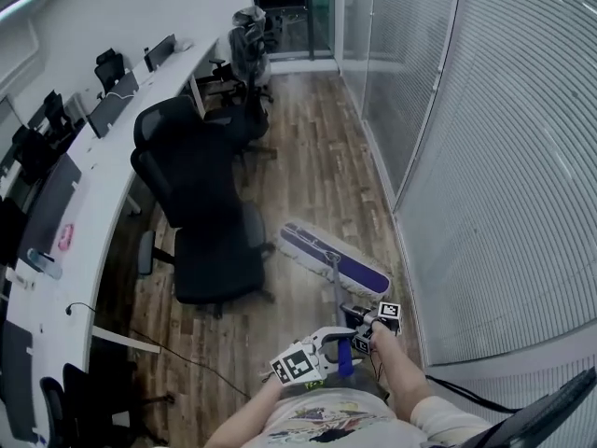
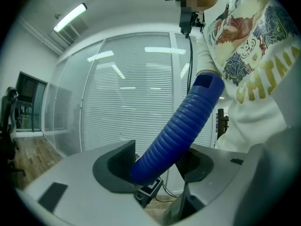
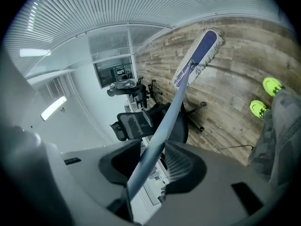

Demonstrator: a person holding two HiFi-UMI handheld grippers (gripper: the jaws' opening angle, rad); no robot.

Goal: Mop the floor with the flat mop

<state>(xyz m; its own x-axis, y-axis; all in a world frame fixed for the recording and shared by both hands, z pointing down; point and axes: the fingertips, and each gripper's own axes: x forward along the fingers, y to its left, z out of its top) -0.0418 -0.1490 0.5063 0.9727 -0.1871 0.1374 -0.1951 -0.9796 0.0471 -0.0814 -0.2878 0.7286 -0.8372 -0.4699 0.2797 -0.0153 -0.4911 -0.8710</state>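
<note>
- Holding the flat mop (image 1: 336, 283) in both claws; I read each grip off its own gripper view
- Left gripper (image 2: 157, 166): jaws clenched on the blue ribbed grip (image 2: 183, 124) at the top of the handle; the grip rises slantwise out of the jaws towards the person's printed shirt (image 2: 254, 55)
- Right gripper (image 3: 153, 161): jaws closed on the pale pole (image 3: 164, 121), which passes between the two pads and runs straight out to the mop head (image 3: 197, 58)
- In the head view the right gripper sits further along the handle, nearer the mop head; the left one sits just behind it, close to the person's body
- Mop head lies flat on the wooden floor (image 1: 308, 157), set diagonally, purple band along its middle, pale fringe round the edge
- I place it between the black office chair (image 1: 201, 213) and the glass partition with blinds (image 1: 504, 157); its far-right end is near the foot of the partition and its other end is near the chair's base
- Long white desk (image 1: 103, 157) runs along the left, with more chairs further up the room
- Black cable (image 1: 187, 355) trails over the floor below the chair
- Two green shoes (image 3: 270, 86) stand on the boards in the right gripper view, well apart from the mop head
</note>
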